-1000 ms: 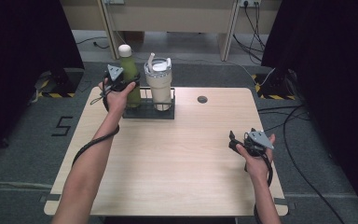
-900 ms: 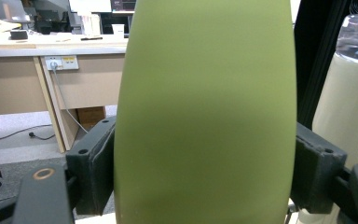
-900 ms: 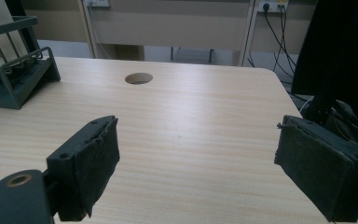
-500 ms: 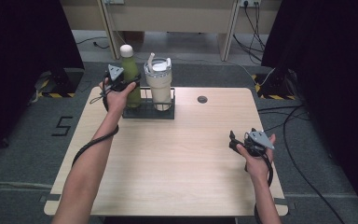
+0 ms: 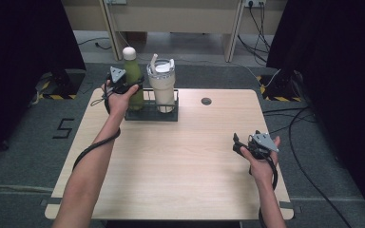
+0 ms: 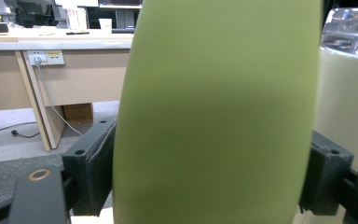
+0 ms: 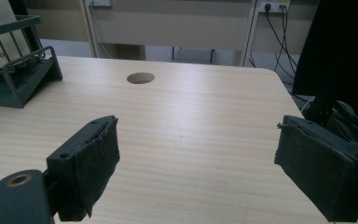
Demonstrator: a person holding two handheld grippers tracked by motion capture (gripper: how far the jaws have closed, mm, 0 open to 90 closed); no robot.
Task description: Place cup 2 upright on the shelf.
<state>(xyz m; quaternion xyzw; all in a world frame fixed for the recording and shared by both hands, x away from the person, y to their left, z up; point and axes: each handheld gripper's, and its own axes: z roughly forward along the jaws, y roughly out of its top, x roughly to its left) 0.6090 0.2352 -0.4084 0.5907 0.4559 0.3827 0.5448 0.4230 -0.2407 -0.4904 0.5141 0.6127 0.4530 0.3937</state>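
Left gripper view: green bottle between left tongs, jaws just easing apart, pads touching; right tongs released.

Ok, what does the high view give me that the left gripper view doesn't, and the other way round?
High view: the wire rack holding the green bottle and cream tumbler, the whole table, and the right gripper, open, near the table's right edge. Left gripper view: the left gripper up close, its fingers against the bottle's sides, having just been easing open, plus a wall socket on the desk behind. Shared: the green bottle with the tumbler beside it.
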